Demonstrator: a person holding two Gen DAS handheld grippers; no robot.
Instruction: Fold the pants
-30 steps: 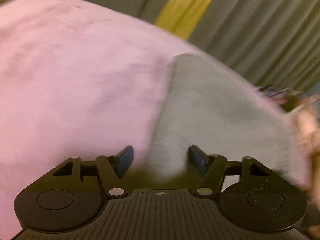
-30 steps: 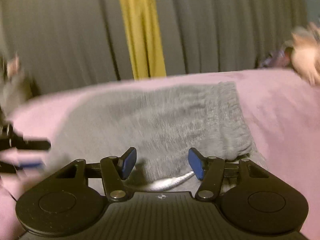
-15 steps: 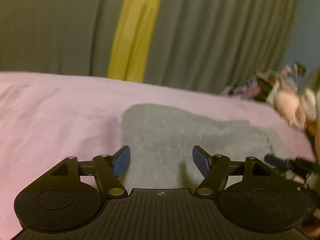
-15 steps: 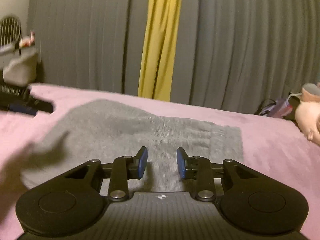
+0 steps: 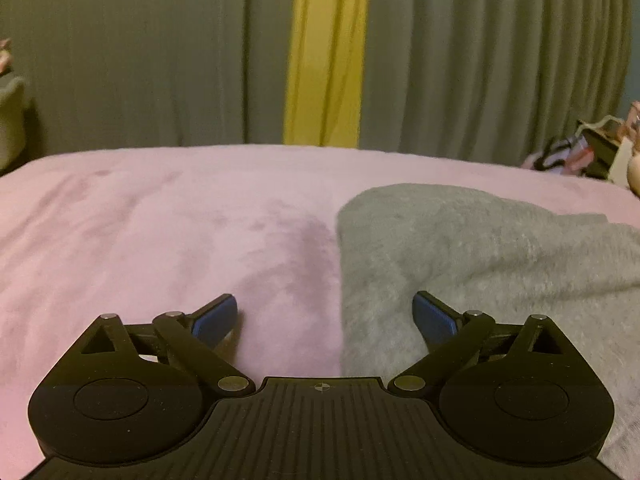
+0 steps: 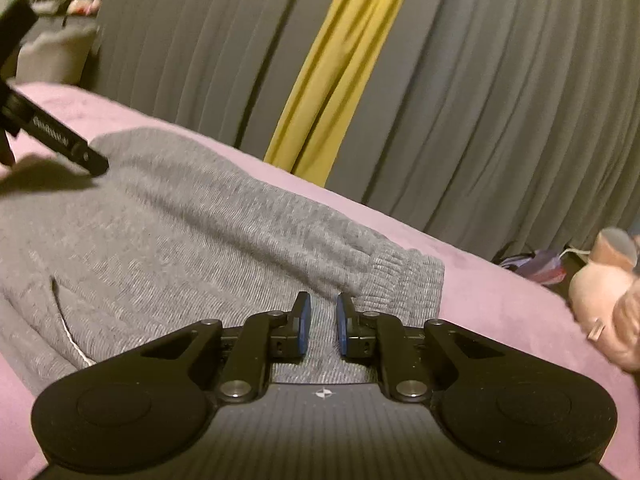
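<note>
Grey knit pants [image 6: 192, 240] lie folded on a pink blanket [image 6: 500, 304], ribbed waistband [image 6: 400, 272] toward the right, a white drawstring [image 6: 72, 344] at the left. My right gripper [image 6: 319, 320] hovers over the waistband end, jaws nearly closed with a narrow gap and nothing between them. My left gripper [image 5: 325, 316] is wide open and empty, straddling the left edge of the pants [image 5: 460, 256]. One of its fingers [image 6: 68, 146] shows at the far left of the right wrist view.
Grey curtains [image 5: 120, 52] with a yellow strip [image 5: 326, 52] hang behind the bed. A pink plush toy [image 6: 604, 292] and a small pile of clutter [image 5: 576, 152] sit at the blanket's right edge. A pale cushion [image 6: 52, 56] is at the far left.
My right gripper's jaws have narrowed from wide open to nearly closed. My left gripper has swung and shifted left, so the pants' edge now lies between its open jaws.
</note>
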